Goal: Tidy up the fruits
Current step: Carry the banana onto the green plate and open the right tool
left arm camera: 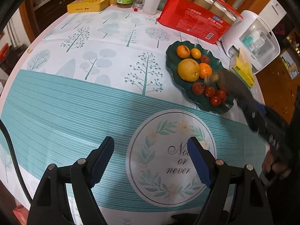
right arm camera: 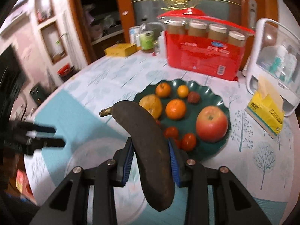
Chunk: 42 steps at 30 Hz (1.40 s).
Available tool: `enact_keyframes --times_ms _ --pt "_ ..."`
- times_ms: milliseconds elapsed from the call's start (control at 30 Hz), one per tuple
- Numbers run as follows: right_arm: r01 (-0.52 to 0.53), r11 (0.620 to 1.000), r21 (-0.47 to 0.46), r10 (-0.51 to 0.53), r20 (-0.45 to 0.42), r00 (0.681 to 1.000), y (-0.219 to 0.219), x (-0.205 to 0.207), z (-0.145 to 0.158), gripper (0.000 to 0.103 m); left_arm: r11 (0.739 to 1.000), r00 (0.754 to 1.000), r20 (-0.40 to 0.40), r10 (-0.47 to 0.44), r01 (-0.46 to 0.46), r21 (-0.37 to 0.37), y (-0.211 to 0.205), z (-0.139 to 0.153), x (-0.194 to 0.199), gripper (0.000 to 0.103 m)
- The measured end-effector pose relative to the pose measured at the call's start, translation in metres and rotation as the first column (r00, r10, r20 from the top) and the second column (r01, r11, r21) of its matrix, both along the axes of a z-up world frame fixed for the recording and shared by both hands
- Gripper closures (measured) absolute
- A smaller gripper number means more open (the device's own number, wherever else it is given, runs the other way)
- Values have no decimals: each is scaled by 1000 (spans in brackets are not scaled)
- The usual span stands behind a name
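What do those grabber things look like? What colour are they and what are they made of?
Both are alike. The left tongs have two black plastic arms with round silver rivets at the joints, ending in blue ribbed rubber pads. A thin black cable curves past on the left. The right tongs have the same black frame, silver rivets and blue ribbed pads.

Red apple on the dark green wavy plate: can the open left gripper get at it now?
Probably not directly. The left gripper is open and empty, but the right gripper, shut on the blackened banana, hangs between it and the red apple.
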State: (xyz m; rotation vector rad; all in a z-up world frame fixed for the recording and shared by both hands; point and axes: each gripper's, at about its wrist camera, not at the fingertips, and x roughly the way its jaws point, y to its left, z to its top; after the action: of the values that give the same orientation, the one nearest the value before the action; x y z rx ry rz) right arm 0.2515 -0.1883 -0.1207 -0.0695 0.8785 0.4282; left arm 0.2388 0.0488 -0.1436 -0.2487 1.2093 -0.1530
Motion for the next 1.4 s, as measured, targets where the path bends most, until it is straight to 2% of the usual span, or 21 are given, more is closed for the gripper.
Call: enact_keyframes --times_ms 100,267,500,633,700,800,1033,1267,1400 --pt "99 995 33 -99 7 995 -1 20 1 68 1000 1000 -3 -30 30 -1 10 0 6 24" --pt "261 962 79 -264 24 964 -7 50 -2 68 997 997 -21 -73 74 8 30 -3 18 24" --pt "421 906 48 -423 31 906 -12 83 -18 68 994 992 -46 -113 114 4 49 -13 30 24" --pt "487 873 21 -487 -12 873 -15 93 -30 67 989 988 -52 -145 145 -2 51 -16 37 24" --pt "494 869 24 -494 -19 869 -14 95 -34 67 987 986 -47 -160 160 -4 50 -15 39 24" --pt "484 875 21 -484 29 874 -9 91 -28 67 982 982 -36 -187 186 -8 46 -13 42 24" --pt "482 876 15 -483 8 876 -4 78 -18 66 975 975 -14 -222 222 -17 37 -4 42 24" --pt "469 883 11 -467 -58 882 -2 40 -19 56 976 976 3 -216 216 -5 27 3 23 24" --pt "436 899 46 -425 -146 893 1 13 -29 55 983 983 -14 -181 182 14 19 0 7 24"
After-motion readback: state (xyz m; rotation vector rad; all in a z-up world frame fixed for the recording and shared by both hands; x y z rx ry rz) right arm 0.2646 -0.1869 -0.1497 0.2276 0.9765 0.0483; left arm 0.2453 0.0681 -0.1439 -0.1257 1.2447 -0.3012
